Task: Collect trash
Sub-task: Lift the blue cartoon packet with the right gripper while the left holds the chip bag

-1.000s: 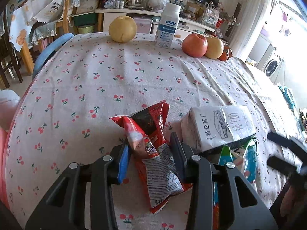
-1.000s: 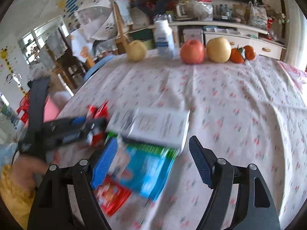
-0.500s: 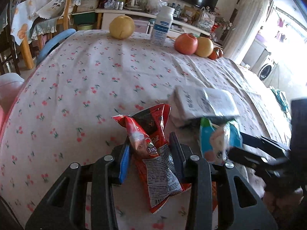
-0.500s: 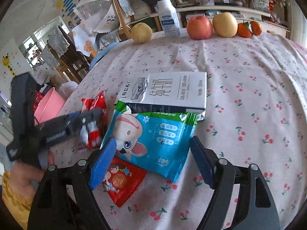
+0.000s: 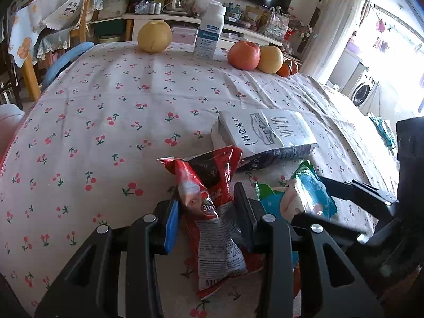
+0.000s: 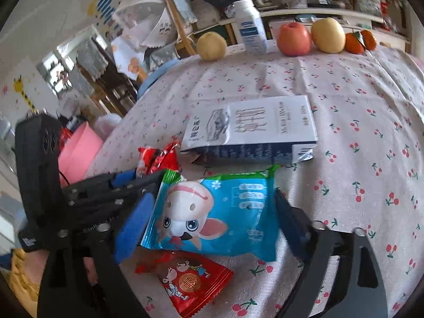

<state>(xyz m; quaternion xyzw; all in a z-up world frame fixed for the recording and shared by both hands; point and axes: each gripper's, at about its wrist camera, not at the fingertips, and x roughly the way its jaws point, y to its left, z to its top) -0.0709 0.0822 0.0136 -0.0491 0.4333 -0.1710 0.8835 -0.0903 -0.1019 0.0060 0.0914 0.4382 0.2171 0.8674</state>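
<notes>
My left gripper (image 5: 206, 206) is shut on a red 3-in-1 snack packet (image 5: 209, 212), which also shows in the right wrist view (image 6: 159, 159). My right gripper (image 6: 209, 212) has its jaws pressed on both sides of a blue wrapper with a cartoon animal (image 6: 214, 214), seen also in the left wrist view (image 5: 304, 198). A white and blue milk carton (image 6: 251, 132) lies flat on the cherry-print tablecloth (image 5: 119, 106), just beyond both wrappers. A small red wrapper (image 6: 188, 281) lies under the right gripper.
At the table's far edge stand a pear (image 5: 154, 36), a white bottle (image 5: 210, 38), a red apple (image 5: 243, 54), a yellow pear (image 5: 270, 59) and tangerines (image 5: 287, 69). A pink bin (image 6: 79, 151) sits beside the table at left. Chairs and shelves stand behind.
My right gripper has closed in around the blue wrapper and lifted it off the small red wrapper. My left gripper keeps its hold on the red packet.
</notes>
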